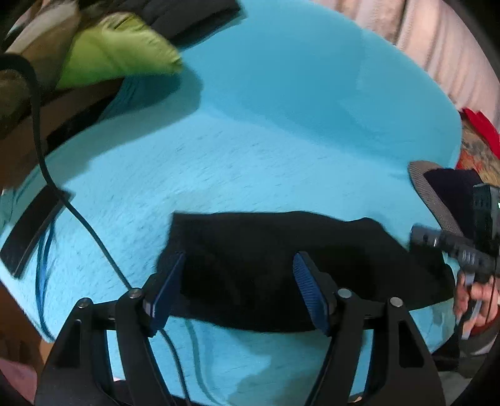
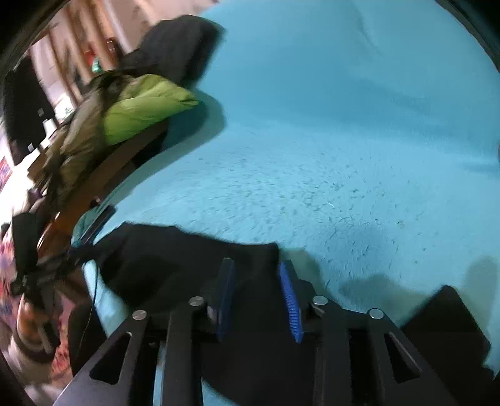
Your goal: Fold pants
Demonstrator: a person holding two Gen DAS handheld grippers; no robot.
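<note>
Black pants (image 1: 281, 243) lie in a flat folded bundle near the front edge of a turquoise bed cover (image 1: 281, 140). My left gripper (image 1: 239, 271) hovers just over the bundle's left half, its blue pads wide apart and pinching nothing. At the right edge of that view, a person's hand (image 1: 475, 299) carries my right gripper (image 1: 450, 250) by the bundle's right end. In the right wrist view the pants (image 2: 162, 256) fill the lower left. My right gripper (image 2: 257, 281) stands over their right edge with the pads apart, dark cloth below the gap.
A green padded garment (image 1: 115, 53) and dark clothes (image 1: 187, 15) are piled at the far left of the bed. A black cable (image 1: 78, 215) and a flat black strip (image 1: 34, 228) lie on the left. A grey-soled shoe (image 1: 437, 193) sits at the right edge.
</note>
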